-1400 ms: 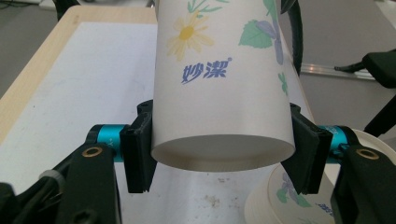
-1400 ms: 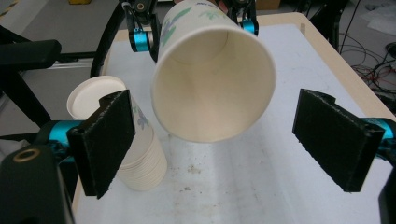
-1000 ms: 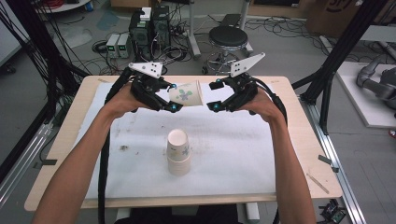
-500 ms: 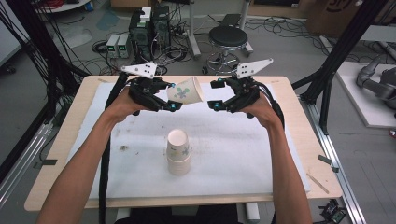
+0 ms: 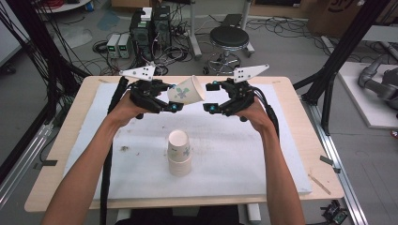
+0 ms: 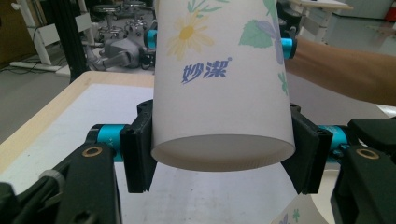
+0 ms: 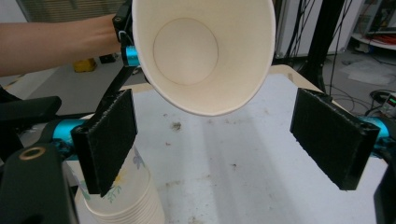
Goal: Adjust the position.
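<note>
In the high view, upper centre, the left gripper (image 5: 165, 97) pinches a tapered paper cup (image 5: 187, 91) on its side, mouth toward the right gripper (image 5: 210, 97). A stack of cups (image 5: 179, 152) stands mid-frame on the white mat (image 5: 244, 140).

In the left gripper view, black ridged jaws clamp the smooth, flower-printed cup (image 6: 219, 84) near its base.

In the right gripper view, the jaws are spread, flanking the cup's round open mouth (image 7: 203, 51) at the top.

Both forearms are reaching up frame centre. Left gripper (image 5: 174, 101) is clamping its jaws on a sideways paper cup (image 5: 187, 91). Right gripper (image 5: 210, 97) is facing it, jaws standing wide apart.
</note>
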`<state>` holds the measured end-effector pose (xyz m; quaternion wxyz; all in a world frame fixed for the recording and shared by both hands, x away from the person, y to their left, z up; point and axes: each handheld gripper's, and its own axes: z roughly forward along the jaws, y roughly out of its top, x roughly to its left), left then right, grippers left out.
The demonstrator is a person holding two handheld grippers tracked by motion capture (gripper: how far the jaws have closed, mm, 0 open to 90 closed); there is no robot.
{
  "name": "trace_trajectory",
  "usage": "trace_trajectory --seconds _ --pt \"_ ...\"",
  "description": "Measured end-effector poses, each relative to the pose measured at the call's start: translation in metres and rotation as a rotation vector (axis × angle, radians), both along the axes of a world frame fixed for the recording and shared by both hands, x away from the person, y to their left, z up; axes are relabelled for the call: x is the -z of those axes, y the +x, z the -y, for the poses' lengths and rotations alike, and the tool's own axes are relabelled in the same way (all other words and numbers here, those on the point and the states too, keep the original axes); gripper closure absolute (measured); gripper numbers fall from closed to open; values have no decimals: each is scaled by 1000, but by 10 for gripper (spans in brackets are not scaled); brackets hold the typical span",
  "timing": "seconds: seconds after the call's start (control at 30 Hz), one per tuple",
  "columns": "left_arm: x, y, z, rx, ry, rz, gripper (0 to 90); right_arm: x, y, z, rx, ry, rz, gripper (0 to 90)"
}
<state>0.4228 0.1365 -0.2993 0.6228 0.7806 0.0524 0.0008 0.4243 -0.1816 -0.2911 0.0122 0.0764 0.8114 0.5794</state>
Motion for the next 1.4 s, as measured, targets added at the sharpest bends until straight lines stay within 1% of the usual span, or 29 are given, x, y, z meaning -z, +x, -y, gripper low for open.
trace_trajectory --seconds 0.2,0.27,0.33,0.4,0.7,0.73,0.83,0.87,0.9,0.93,0.97,1.2,1.3,1.4 --pt "1 -1 5 11 -2 5 367 2 1 -4 -9 11 2 149" --pt "1 -1 7 14 3 8 367 2 0 -6 -15 15 3 149" --pt "1 -2 10 19 -2 5 366 2 0 -7 -18 20 4 149" --pt "1 -2 12 26 -4 10 367 2 0 -8 -25 36 3 149" --pt "3 -1 21 38 4 3 366 3 0 -13 -46 74 3 150" --pt "3 -1 21 38 6 5 366 3 0 -14 -51 78 -4 150" --pt "3 -1 22 38 8 6 366 3 0 -16 -51 75 -1 151" --pt "3 -1 22 39 7 6 366 3 0 -16 -51 81 8 151" --pt "4 -1 23 40 7 5 366 3 0 -17 -55 83 -2 151" --pt "3 -1 23 42 13 10 366 3 0 -17 -56 86 -3 156" --pt "4 -1 24 41 9 8 366 3 0 -18 -58 88 -5 156" --pt "4 -1 25 48 14 10 366 3 1 -21 -69 98 -4 169" --pt "4 -2 26 50 9 3 366 3 1 -21 -76 98 -4 190" --pt "4 -2 25 52 13 9 366 4 1 -22 -79 98 -5 210"
